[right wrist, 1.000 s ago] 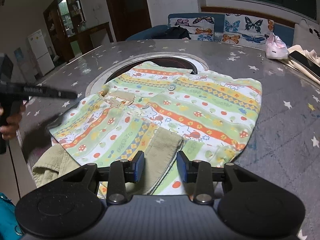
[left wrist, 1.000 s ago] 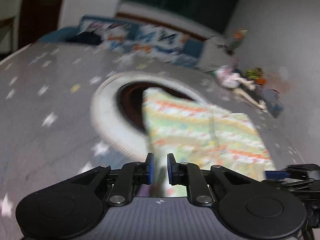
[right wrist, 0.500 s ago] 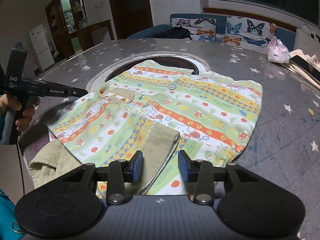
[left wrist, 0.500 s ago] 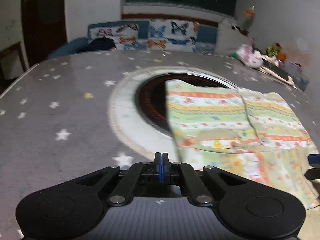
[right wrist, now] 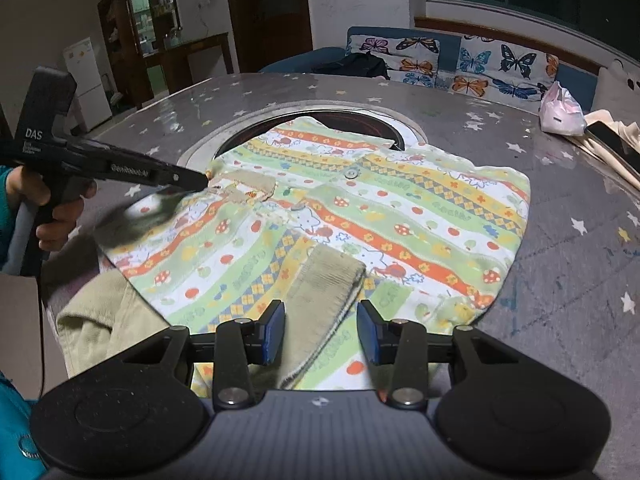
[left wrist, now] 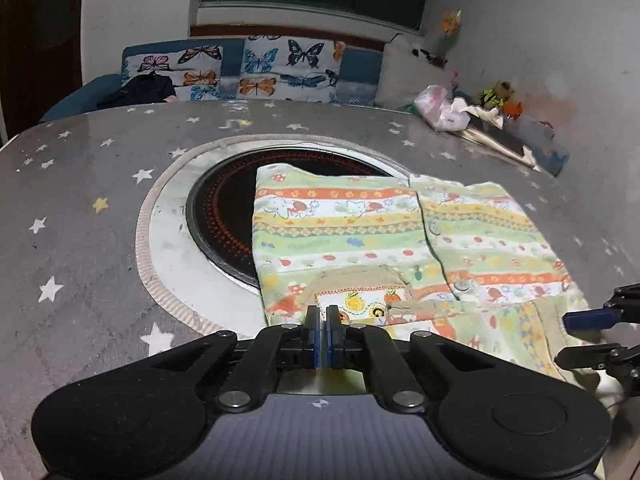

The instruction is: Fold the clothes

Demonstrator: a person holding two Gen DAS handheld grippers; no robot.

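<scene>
The child's shirt (right wrist: 360,216) is lying spread on the table (right wrist: 568,264), partly overlying the round inset hob (left wrist: 224,216). The sofa (left wrist: 248,68) is standing behind the table, with a plastic bag (right wrist: 560,112) sitting at its far right.

Landmark: striped shirt (right wrist: 360,216), flat on the star-print table (left wrist: 80,200).

- Left of shirt: bare tabletop and round inset plate (left wrist: 224,216), partly covered by the shirt; open passage.
- Beyond shirt: bare tabletop to the far edge.
- Right of shirt: bare strip, then pink plastic bag (right wrist: 560,110) and a dark phone (right wrist: 612,140) on cream cloth at the far corner.
- Near edge: olive garment (right wrist: 96,320) lies under the shirt's hem.
</scene>
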